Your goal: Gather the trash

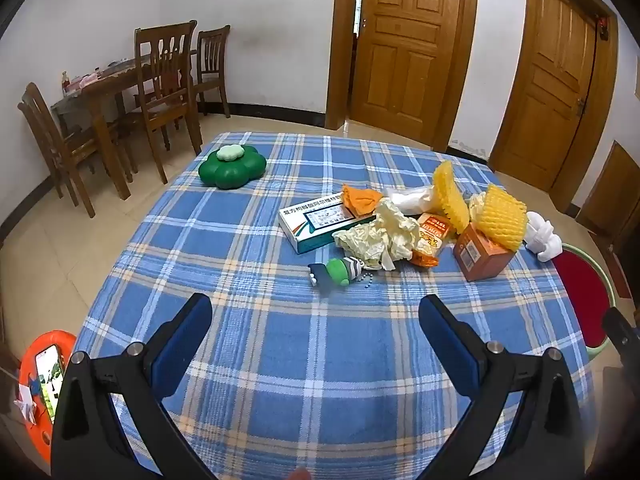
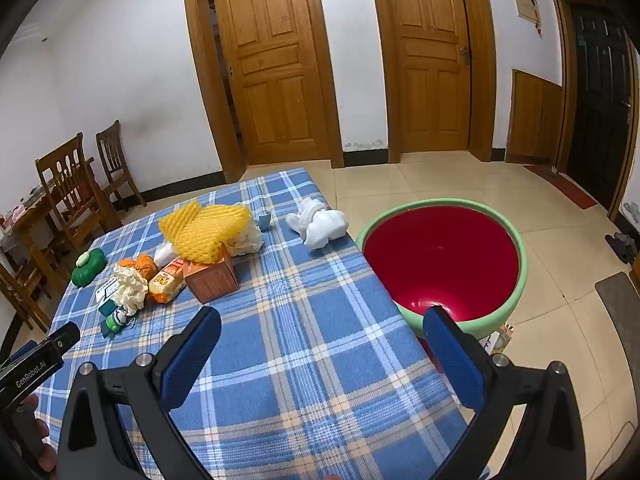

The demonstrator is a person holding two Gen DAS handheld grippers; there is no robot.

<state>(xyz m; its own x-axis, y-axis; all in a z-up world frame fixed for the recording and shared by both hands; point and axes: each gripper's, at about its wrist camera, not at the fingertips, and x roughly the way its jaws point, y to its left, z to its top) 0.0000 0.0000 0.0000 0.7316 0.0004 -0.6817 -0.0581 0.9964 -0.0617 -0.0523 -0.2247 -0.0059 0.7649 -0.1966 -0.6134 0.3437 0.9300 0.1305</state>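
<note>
the left gripper hangs low over the near part of the blue plaid tablecloth, its two blue-padded fingers spread wide with nothing between them, pointed toward the heap of trash farther along the table. the right gripper is held the same way, fingers wide apart and empty, straddling the table's right edge so that one pad sits over the cloth and the other over the red basin, a round smooth bowl with a pale green rim standing just beside the table, lower than its top. the trash lies clustered together mid-table: two pieces of yellow foam fruit netting with an open lattice texture, one draped on a small orange-brown carton; crumpled cream paper; an orange snack packet; a flat white and green medicine box with printed characters; a scrunched orange wrapper; and a white plastic bag. a small green and striped keychain toy lies nearest the left gripper. a lumpy white object, perhaps a plaster figure, sits apart by the table's right edge. a glossy green flower-shaped box rests well apart at the far left corner.
</note>
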